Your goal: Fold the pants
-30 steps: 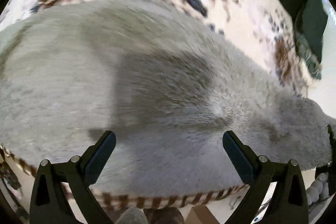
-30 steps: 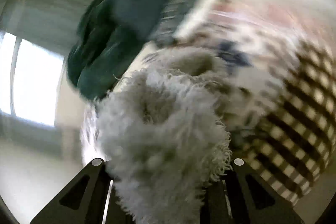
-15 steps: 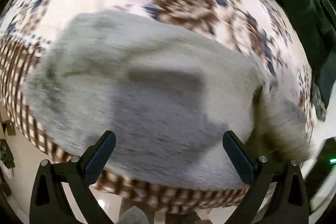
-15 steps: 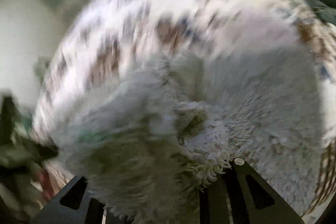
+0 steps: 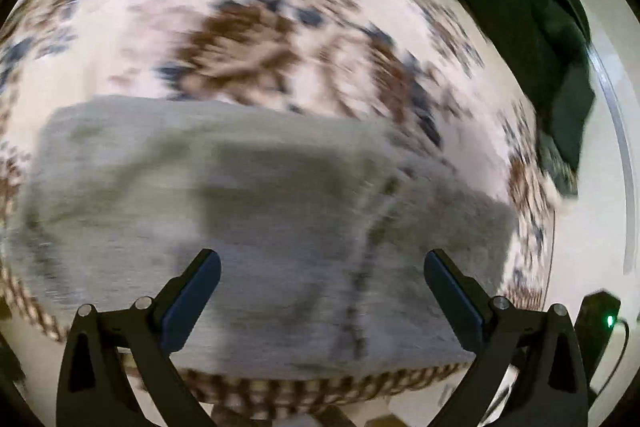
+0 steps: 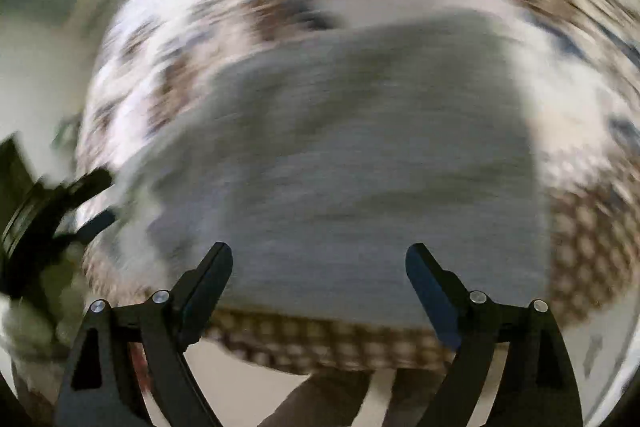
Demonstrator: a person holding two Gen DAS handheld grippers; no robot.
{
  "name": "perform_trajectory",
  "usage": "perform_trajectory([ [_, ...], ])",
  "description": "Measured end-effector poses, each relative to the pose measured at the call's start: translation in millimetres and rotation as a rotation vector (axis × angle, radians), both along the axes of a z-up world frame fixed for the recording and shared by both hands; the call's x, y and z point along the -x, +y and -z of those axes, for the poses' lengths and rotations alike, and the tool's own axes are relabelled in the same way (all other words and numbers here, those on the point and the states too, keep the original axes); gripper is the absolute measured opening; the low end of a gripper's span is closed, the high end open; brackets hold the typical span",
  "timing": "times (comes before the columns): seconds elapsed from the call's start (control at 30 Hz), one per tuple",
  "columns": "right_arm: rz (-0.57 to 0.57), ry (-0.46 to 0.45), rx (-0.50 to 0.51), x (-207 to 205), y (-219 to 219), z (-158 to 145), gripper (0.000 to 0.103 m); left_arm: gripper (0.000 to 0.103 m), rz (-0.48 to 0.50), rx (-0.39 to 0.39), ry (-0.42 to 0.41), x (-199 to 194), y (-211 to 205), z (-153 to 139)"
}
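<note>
The grey fleece pants [image 5: 256, 227] lie folded in a flat block on the patterned blanket [image 5: 248, 39], near its checked front edge. The left gripper [image 5: 322, 291] and right gripper [image 6: 319, 279] both hover above them with jaws wide apart, holding nothing; a dark green cloth [image 5: 520, 11] lies at the blanket's far corner

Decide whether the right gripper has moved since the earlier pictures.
Yes. The right gripper let go of the fluffy grey pants, jaws now open, and backed off toward the checked edge of the patterned blanket.
</note>
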State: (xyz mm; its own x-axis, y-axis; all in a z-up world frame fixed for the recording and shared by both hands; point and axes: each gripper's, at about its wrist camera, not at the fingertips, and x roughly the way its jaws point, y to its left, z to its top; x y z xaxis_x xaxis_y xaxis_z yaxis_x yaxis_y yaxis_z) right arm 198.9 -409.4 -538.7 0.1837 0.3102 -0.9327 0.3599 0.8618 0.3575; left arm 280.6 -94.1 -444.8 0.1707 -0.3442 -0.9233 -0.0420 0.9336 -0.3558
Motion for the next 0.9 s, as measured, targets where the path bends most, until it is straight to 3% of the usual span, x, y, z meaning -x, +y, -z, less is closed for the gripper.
perform_trajectory([
  [0.1,0.121,0.021,-0.01,3,-44,8,0.09,0.094,0.135,-0.029,0.063,-1,-47,27],
  [0.13,0.145,0.019,-0.001,3,-53,9,0.09,0.077,0.172,-0.029,0.082,1,-58,37],
  [0.17,0.158,0.015,0.01,4,-60,10,0.09,0.046,0.204,-0.033,0.099,3,-68,48],
  [0.23,0.164,0.001,0.024,4,-66,12,0.09,0.014,0.247,-0.05,0.144,12,-80,71],
  [0.37,0.172,0.005,0.035,9,-65,11,0.09,0.01,0.219,-0.031,0.077,23,-71,64],
  [0.53,0.186,0.005,-0.004,11,-69,15,0.09,0.009,0.128,0.0,-0.015,29,-38,13],
  [0.63,0.168,0.022,-0.008,10,-73,18,0.09,0.009,0.093,0.0,-0.024,31,-23,1],
  [0.7,0.161,0.037,-0.023,9,-74,22,0.09,0.009,0.094,-0.022,-0.01,31,-19,7],
  [0.83,0.157,0.065,-0.059,6,-81,28,0.09,0.01,0.065,-0.074,0.058,33,-8,45],
  [0.9,0.156,0.073,-0.068,3,-85,31,0.09,0.011,0.033,-0.049,0.101,34,-1,58],
])
